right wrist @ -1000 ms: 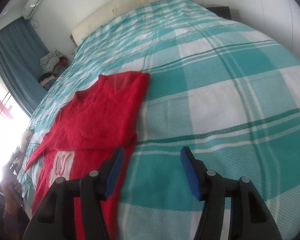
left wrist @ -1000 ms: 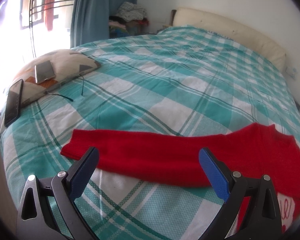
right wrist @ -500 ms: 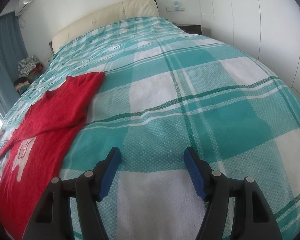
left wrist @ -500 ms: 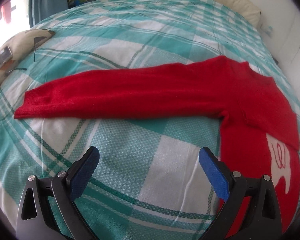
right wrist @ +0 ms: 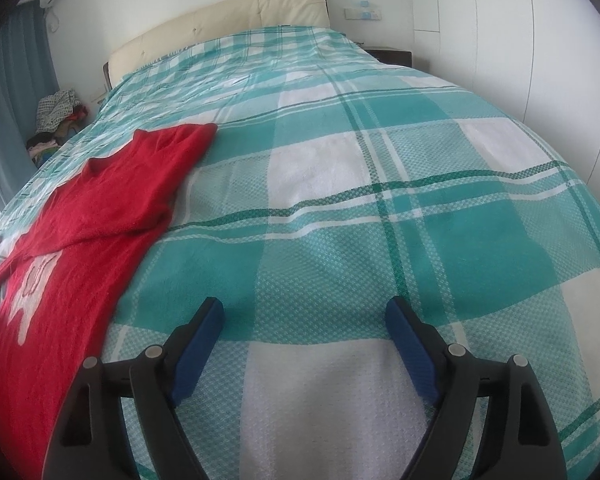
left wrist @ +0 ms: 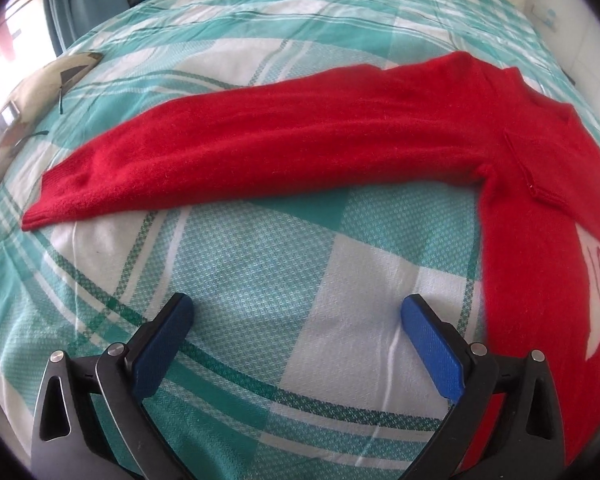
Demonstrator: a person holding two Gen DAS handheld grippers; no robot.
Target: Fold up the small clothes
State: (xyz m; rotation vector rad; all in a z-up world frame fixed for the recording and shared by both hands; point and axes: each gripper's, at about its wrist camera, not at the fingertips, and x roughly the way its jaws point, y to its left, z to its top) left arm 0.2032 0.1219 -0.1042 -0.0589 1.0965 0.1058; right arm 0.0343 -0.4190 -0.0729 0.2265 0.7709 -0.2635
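A red knit sweater (left wrist: 300, 144) with a white motif lies flat on the teal-and-white plaid bed (left wrist: 260, 264). One long sleeve stretches out to the left, its cuff (left wrist: 40, 208) at the far left. My left gripper (left wrist: 296, 312) is open and empty, hovering over bare bedspread below the sleeve, left of the sweater body. In the right wrist view the sweater (right wrist: 92, 216) lies at the left, its other sleeve folded across the chest. My right gripper (right wrist: 304, 312) is open and empty over the bedspread, to the right of the sweater.
A patterned pillow (left wrist: 32, 96) with a phone and cable lies at the bed's left edge. A cream headboard (right wrist: 220, 24) stands at the far end. Clothes (right wrist: 56, 116) are piled by the blue curtain. White wardrobe doors (right wrist: 540, 40) stand on the right.
The left gripper has tilted down and drawn back, so the sleeve now lies farther ahead of its fingers. The right gripper has swung right, away from the sweater's edge. Both stay open.
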